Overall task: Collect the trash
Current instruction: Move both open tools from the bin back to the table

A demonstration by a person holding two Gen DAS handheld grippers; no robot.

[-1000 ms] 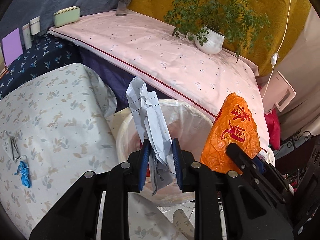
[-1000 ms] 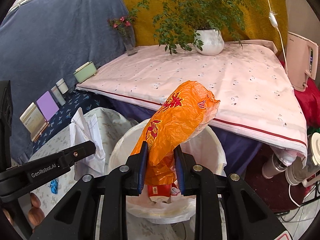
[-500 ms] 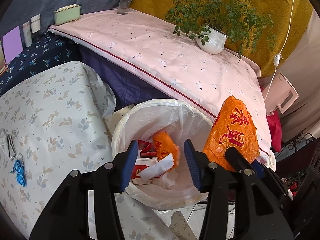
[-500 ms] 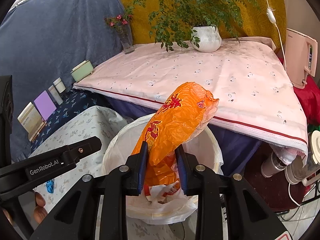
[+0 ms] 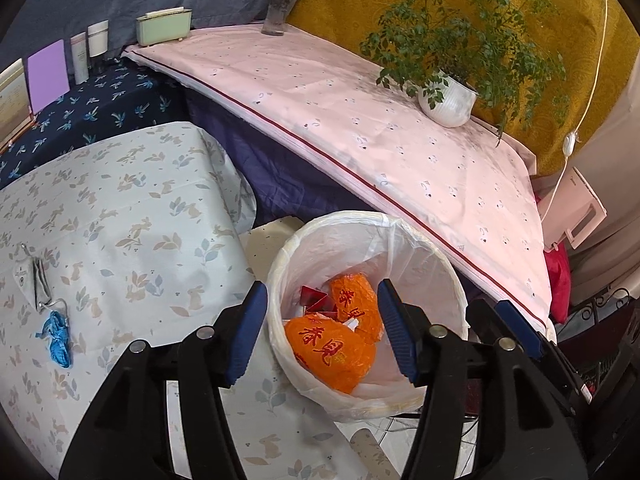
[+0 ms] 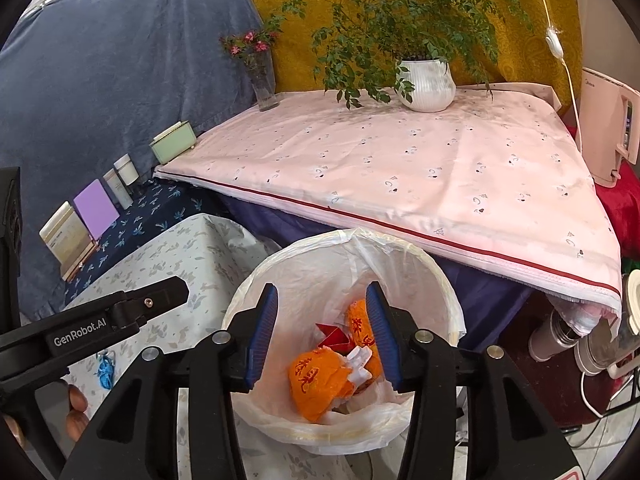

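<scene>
Over the lined bin (image 6: 440, 280): orange bag (image 6: 320, 376) now inside, both claws (image 5: 320, 332) (image 6: 320, 324) opening, emptied.

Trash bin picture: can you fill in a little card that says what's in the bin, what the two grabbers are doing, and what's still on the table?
bin: white bin with a plastic liner, beside the leaf-print table
inside bin: orange bags, red and white scraps
left gripper: above the bin, jaws opening, nothing between them
right gripper: above the bin, jaws opening, nothing between them
on table: blue scrap, grey mask
</scene>
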